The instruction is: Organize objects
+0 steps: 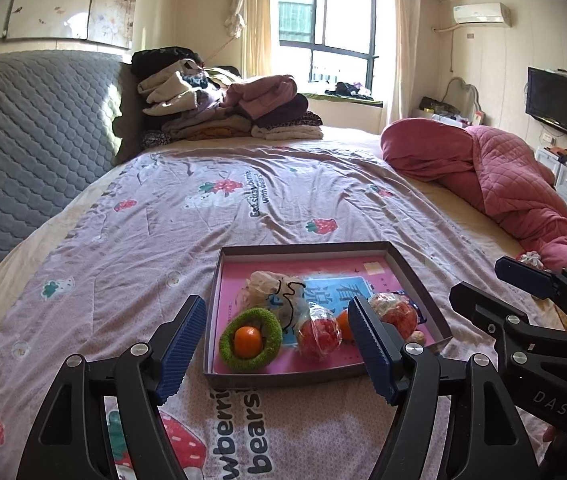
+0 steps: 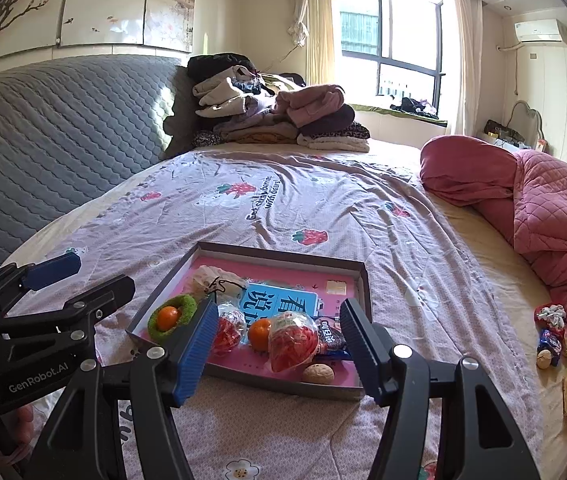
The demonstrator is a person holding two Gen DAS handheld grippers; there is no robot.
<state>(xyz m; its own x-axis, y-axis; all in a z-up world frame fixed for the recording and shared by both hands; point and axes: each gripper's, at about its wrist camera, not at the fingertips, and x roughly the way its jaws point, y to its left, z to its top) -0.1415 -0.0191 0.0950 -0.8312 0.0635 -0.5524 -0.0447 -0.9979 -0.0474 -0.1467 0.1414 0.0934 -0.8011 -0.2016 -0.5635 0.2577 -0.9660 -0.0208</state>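
A: Where was the tray [image 1: 415, 280] when you looked?

B: It lay on the bed sheet [image 1: 163, 240], just in front of both grippers. The left gripper [image 1: 279, 344] was above the near edge of the tray, and the right gripper [image 2: 279, 340] was beside it, also above the near edge.

A: Did any gripper hold something?

B: No. The left one had its jaws spread wide and nothing was between the pads. The right one was also spread, a little less, and it pinched nothing.

A: What was inside the tray?

B: A green ring [image 1: 250, 340] with a small orange [image 1: 247, 341] in its middle, close in front of the left finger of the left gripper. To the right of it were two clear bags of red snacks [image 2: 293, 340], a second orange [image 2: 260, 334] between them, and a walnut [image 2: 318, 373] near the front wall. A white cloth pouch [image 1: 267, 288] lay further away, and a blue card [image 2: 279, 300] was on the pink floor of the tray.

A: Anything outside the tray?

B: Yes, to the right of the right gripper some small snacks [image 2: 549, 336] lay well apart from the tray, beside the pink quilt [image 2: 555, 220]. Far ahead, a pile of clothes [image 1: 227, 108] stood at the head of the bed.
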